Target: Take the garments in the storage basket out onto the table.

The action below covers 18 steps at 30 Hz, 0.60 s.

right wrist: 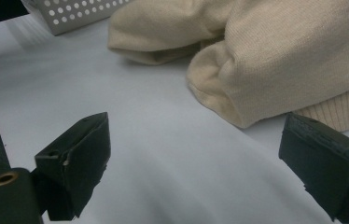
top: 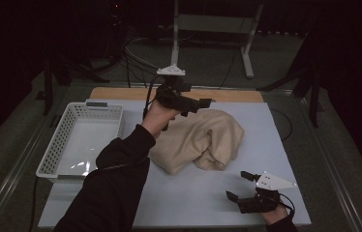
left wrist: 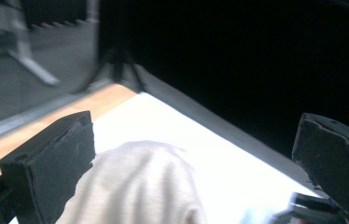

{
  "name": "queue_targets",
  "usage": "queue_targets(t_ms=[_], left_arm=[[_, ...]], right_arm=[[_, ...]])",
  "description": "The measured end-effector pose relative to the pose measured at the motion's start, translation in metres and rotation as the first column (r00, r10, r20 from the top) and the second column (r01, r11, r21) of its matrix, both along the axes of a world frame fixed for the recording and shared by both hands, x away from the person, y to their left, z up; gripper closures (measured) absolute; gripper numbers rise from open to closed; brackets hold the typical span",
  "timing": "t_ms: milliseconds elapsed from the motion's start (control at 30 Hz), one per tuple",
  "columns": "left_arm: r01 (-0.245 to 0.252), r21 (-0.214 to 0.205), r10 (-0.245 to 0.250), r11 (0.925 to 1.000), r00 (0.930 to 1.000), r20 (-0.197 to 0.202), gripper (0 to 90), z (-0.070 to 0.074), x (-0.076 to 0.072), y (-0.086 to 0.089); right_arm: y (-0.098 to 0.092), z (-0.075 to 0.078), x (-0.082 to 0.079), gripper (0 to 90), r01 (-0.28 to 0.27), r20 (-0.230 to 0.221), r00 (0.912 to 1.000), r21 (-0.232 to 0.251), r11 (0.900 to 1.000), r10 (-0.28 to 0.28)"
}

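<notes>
A cream knitted garment lies crumpled in the middle of the white table sheet. My left gripper hovers above the garment's far left part, its jaws open and nothing between them; in the left gripper view the cream knit lies below and beyond the wide-apart jaws. My right gripper rests open near the front right of the sheet, its jaws turned toward the garment. In the right gripper view the garment lies just beyond the open jaws, its ribbed hem near the right jaw.
A white perforated basket stands at the left of the sheet; its corner appears in the right gripper view. A strip of wooden tabletop runs along the far edge. Bare sheet stretches between the garment and the front edge.
</notes>
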<state>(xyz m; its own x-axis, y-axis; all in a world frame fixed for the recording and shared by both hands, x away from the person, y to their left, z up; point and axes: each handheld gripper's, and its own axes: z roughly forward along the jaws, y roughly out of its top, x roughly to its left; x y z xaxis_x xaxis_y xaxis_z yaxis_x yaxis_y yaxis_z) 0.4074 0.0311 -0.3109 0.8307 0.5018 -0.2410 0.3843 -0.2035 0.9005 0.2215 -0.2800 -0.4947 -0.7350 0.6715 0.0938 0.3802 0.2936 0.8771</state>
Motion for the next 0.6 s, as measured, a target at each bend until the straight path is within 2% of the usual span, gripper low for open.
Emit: queue_targets(t_ms=[67,167,267,333,367,433,600], left_arm=[[-0.013,0.019,0.013,0.9997,0.9998,0.014,0.0,0.000,-0.002,0.001],[0.004,0.059,-0.006,0.9982,0.9996,0.027,0.0,0.000,-0.006,0.002],[0.013,0.065,-0.015,0.9978,0.9993,0.033,0.0,0.000,-0.009,0.005],[0.046,0.072,-0.048,0.9964,0.9983,0.034,0.0,-0.002,-0.010,0.006],[0.046,0.090,-0.050,0.9949,0.9976,0.048,0.0,-0.004,-0.012,0.007],[0.052,0.106,-0.058,0.9930,0.9971,0.049,0.0,-0.005,-0.014,0.008],[0.073,0.116,-0.080,0.9906,0.9951,0.058,0.0,-0.010,-0.021,0.011]], right_arm=[[0.000,0.000,0.000,9.1,0.000,0.000,1.0000,0.000,1.0000,0.000],[0.001,0.000,0.001,9.2,-0.003,-0.001,1.0000,0.000,1.0000,0.003],[0.001,-0.001,0.001,9.2,-0.004,-0.003,1.0000,-0.003,1.0000,0.004],[0.002,-0.001,0.001,9.2,-0.004,-0.005,1.0000,-0.003,1.0000,0.004],[0.002,-0.001,0.001,9.2,-0.005,-0.004,1.0000,-0.003,1.0000,0.005],[0.002,-0.001,0.001,9.2,-0.007,-0.003,1.0000,-0.005,1.0000,0.007],[0.003,-0.001,0.001,9.1,-0.010,-0.007,0.9999,-0.006,0.9999,0.010]])
